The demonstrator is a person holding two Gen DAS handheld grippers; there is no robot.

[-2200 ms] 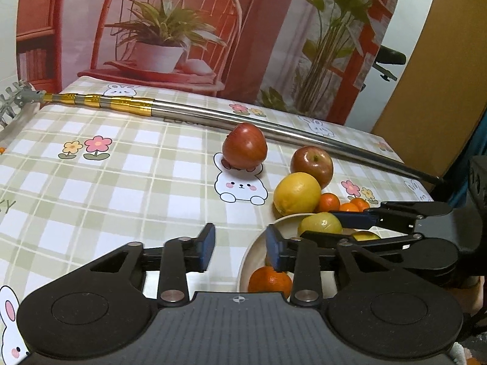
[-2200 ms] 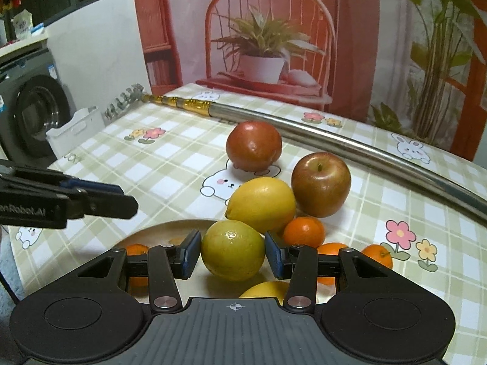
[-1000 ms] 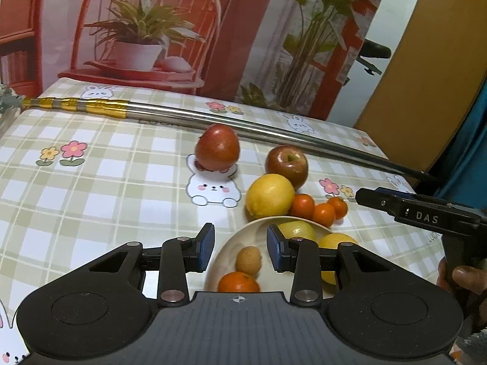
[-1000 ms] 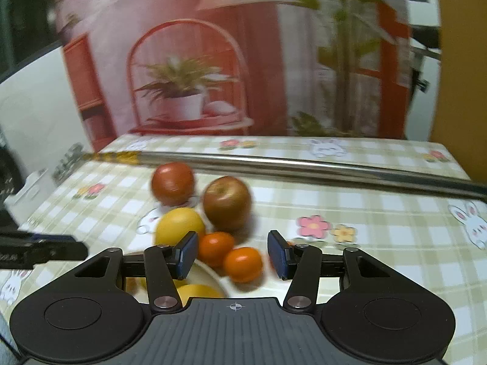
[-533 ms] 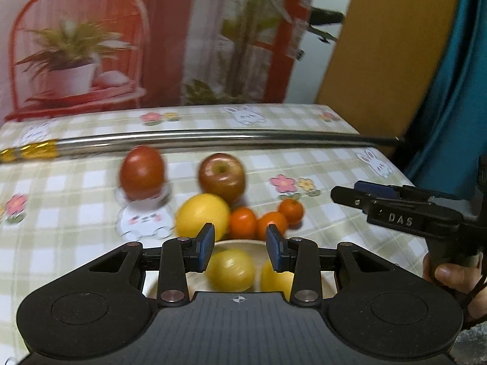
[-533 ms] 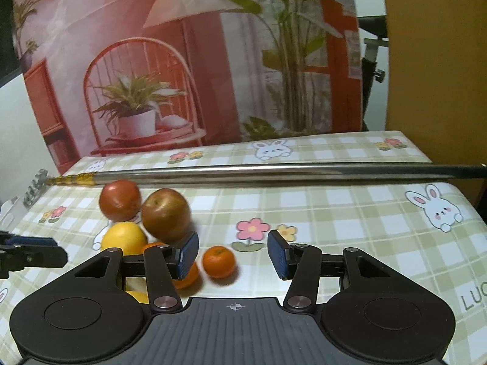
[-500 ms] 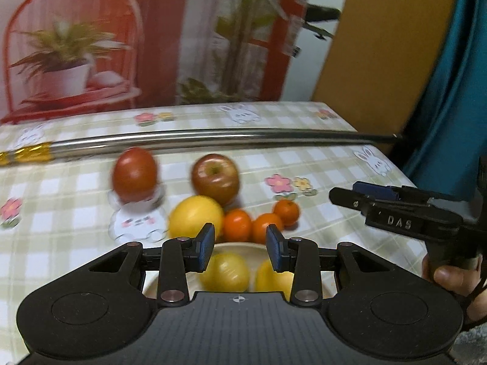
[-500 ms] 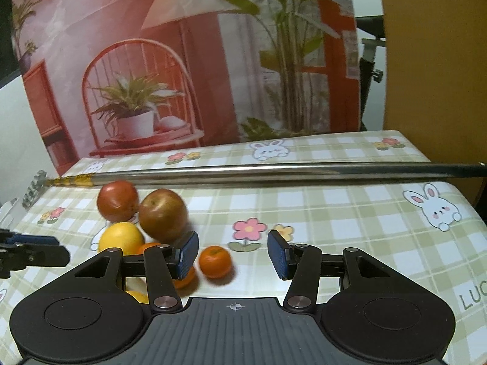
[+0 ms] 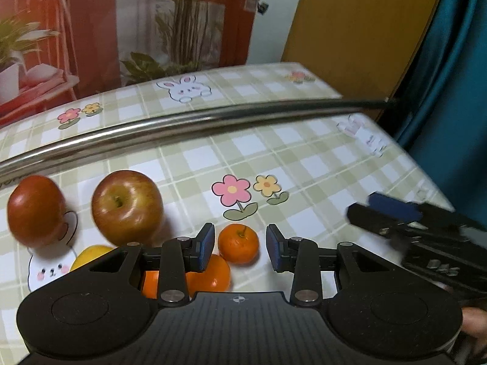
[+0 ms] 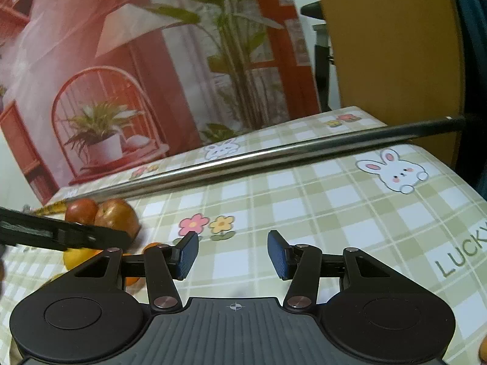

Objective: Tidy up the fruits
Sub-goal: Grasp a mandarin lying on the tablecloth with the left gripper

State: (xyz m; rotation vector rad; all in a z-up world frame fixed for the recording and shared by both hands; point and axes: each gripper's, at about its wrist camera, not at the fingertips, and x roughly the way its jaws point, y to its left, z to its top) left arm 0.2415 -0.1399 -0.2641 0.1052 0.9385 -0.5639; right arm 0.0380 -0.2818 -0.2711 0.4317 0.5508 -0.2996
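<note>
Sorting is standing incomplete, and most of the fruit is lying loose on the checked surface (image 9: pixel 304 164). The left gripper (image 9: pixel 239 251) is pointing down at a small tangerine (image 9: pixel 238 244), which is showing in the gap between its spread fingers (image 9: pixel 204 248); neither pad is pressing on it, so nothing is being carried. A second tangerine (image 9: pixel 210 273) is sitting just beside the first, partly behind the left finger, and a third orange fruit (image 9: pixel 150 283) is peeking out under the gripper body. Farther left, a red apple (image 9: pixel 126 206) and a darker red fruit (image 9: pixel 35 206) are resting near each other, with a yellow citrus (image 9: pixel 89 257) just in front of them. No plate or bowl is showing in either current view, so fruit already placed cannot be confirmed.

The right gripper (image 10: pixel 232 254) is hovering over bare cloth near the flower print, fingers spread and empty. A long metal pole (image 9: pixel 182 123) is lying across the surface behind the fruit.

Judgement: the tangerine pick is only being lined up; the grasp, transfer and remaining fruit are all outstanding.
</note>
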